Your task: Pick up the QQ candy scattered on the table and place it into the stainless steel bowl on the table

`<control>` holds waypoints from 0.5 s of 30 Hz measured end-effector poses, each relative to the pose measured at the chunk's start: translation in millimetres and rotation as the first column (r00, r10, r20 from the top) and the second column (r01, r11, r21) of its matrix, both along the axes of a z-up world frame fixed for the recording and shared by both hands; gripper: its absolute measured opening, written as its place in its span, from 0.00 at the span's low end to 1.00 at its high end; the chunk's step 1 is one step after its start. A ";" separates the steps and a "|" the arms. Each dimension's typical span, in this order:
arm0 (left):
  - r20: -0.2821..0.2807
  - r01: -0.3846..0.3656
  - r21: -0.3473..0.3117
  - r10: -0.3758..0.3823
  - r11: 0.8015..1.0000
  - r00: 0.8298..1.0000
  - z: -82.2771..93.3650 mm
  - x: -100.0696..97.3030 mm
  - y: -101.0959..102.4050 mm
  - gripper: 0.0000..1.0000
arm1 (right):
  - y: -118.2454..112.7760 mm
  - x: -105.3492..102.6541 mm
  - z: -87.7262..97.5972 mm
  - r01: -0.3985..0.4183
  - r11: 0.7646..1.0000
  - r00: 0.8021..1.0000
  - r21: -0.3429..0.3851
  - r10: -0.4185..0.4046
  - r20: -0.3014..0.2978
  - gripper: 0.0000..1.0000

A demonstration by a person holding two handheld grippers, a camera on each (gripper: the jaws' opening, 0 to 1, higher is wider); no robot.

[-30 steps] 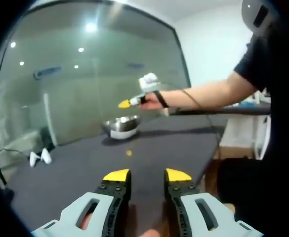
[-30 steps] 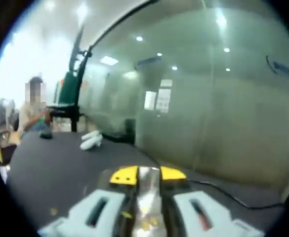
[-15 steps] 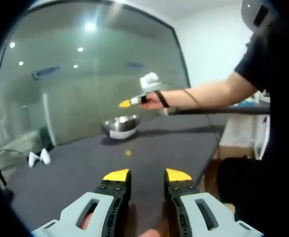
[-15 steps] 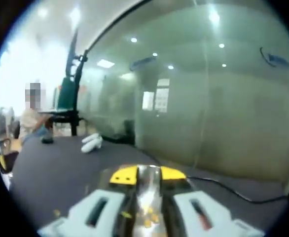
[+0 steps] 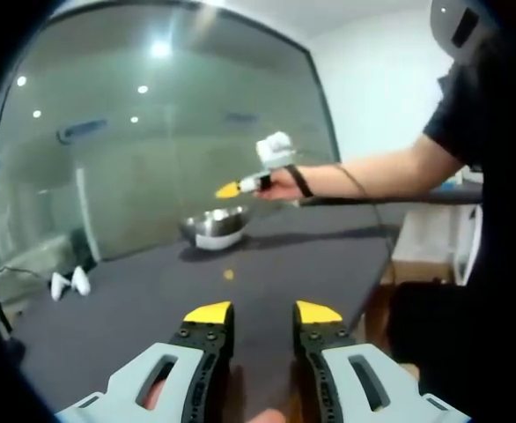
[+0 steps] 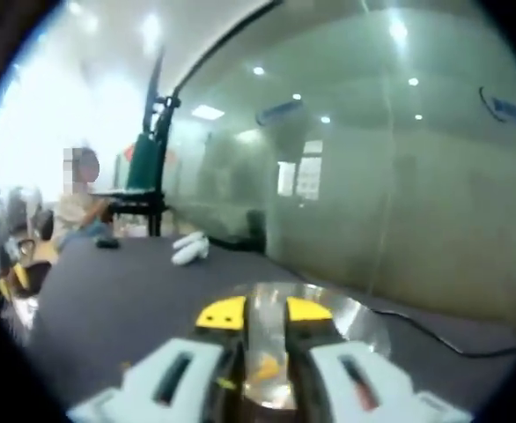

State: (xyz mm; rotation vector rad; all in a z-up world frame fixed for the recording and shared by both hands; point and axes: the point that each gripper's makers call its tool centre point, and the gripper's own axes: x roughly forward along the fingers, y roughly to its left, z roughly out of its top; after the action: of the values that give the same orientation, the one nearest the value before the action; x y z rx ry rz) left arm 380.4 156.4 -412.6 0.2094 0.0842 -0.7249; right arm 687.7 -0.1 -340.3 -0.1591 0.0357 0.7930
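Observation:
In the left gripper view the stainless steel bowl (image 5: 217, 226) stands on the dark table (image 5: 311, 264), with one QQ candy (image 5: 229, 274) lying in front of it. My left gripper (image 5: 262, 314) is low over the near table, open, nothing between its jaws. A hand holds the right gripper (image 5: 232, 189) in the air just above and right of the bowl. In the right gripper view my right gripper (image 6: 265, 312) hangs over the bowl (image 6: 364, 322), its jaws a narrow gap apart. An orange candy (image 6: 271, 361) shows through that gap inside the bowl.
Two white objects (image 5: 69, 282) lie at the far left of the table, also seen as white objects (image 6: 190, 249). A glass wall (image 5: 170, 132) runs behind the table. The person's arm (image 5: 372, 172) reaches across from the right. Another person (image 6: 82, 207) sits at the far end.
The right gripper has risen a little and drawn back to the right above the bowl, so the bowl's rim now shows around its jaws. The left gripper has not moved.

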 end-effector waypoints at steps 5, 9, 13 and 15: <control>0.003 -0.004 -0.001 0.004 1.000 1.000 1.1 0.5 1.2 0.29 | -2.9 -25.2 1.5 -0.035 0.999 0.999 0.032 0.035 -0.002 0.17; 0.003 -0.004 -0.001 0.004 1.000 1.000 0.6 0.2 0.4 0.29 | -2.9 -60.8 -4.7 -0.109 0.992 0.994 0.068 0.110 -0.012 0.17; -0.002 0.001 0.001 -0.001 1.000 1.000 -0.8 1.0 -1.3 0.29 | -8.3 -90.8 -15.1 -0.155 0.985 0.988 0.077 0.156 -0.005 0.17; -0.003 0.004 0.005 -0.004 1.000 1.000 -1.1 1.7 -2.7 0.29 | -11.3 -103.3 -24.4 -0.172 0.983 0.985 0.061 0.173 -0.017 0.17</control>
State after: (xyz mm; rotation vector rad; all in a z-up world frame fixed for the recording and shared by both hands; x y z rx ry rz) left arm 382.1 153.8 -413.7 0.2135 0.0883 -0.7291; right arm 584.4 -11.4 -364.7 -0.0979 0.0192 0.9680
